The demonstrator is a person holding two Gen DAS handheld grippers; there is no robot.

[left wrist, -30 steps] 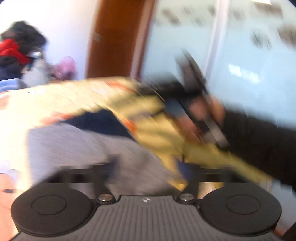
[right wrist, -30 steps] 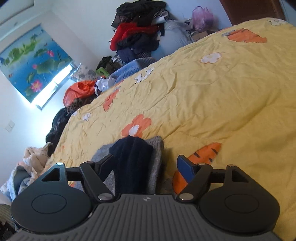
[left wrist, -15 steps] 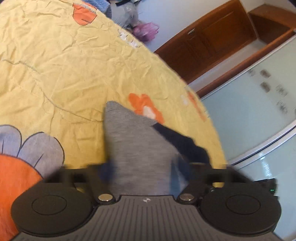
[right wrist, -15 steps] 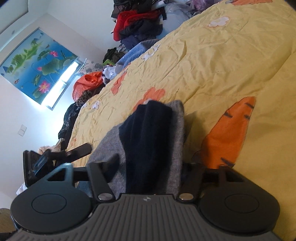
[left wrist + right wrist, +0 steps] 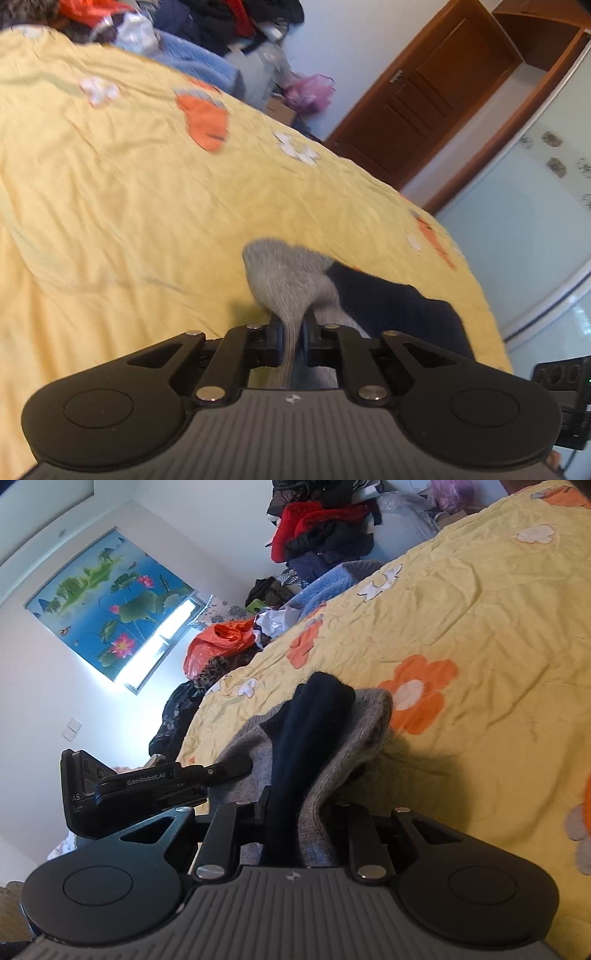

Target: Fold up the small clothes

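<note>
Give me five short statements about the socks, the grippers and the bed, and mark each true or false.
1. The left gripper is shut on the grey sock. True.
2. The bed cover is plain blue. False: it is yellow with orange and white flowers.
3. The right gripper has nothing between its fingers. False: its jaws are closing on the dark navy sock together with grey sock fabric.
4. In the right wrist view the dark navy sock lies on top of the grey sock. True.
5. The wooden door stands open. False: it looks closed.
</note>
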